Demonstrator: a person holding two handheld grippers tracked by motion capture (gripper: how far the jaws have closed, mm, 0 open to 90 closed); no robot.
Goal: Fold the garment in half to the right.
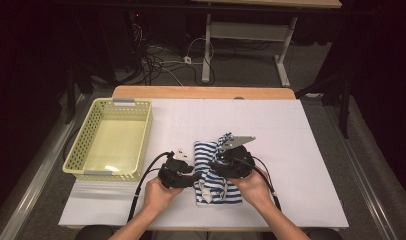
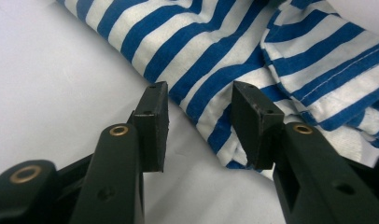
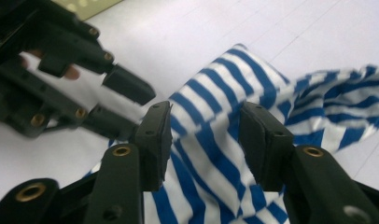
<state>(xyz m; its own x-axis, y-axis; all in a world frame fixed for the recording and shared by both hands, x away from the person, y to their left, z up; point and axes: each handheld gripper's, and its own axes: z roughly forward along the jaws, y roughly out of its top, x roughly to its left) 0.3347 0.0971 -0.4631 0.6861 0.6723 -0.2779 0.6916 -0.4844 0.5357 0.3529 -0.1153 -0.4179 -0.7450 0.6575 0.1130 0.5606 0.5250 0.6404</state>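
A blue-and-white striped cloth (image 1: 217, 186) lies crumpled on the white table cover, near the front middle. My left gripper (image 1: 195, 176) is at the cloth's left edge, low over the table. In the left gripper view its jaws (image 2: 199, 100) stand apart, with the striped cloth (image 2: 215, 51) lying between and beyond them and no pad pressing on it. My right gripper (image 1: 217, 159) hovers over the cloth from the right. Its jaws (image 3: 206, 116) are open above the striped cloth (image 3: 211, 144), and the left gripper (image 3: 127, 100) points in from the upper left of that view.
A pale yellow plastic basket (image 1: 141, 142) with nothing in it stands at the left of the table. The white table cover (image 1: 281, 135) spreads bare to the right and behind the cloth. The table's wooden far edge (image 1: 201, 92) runs along the back.
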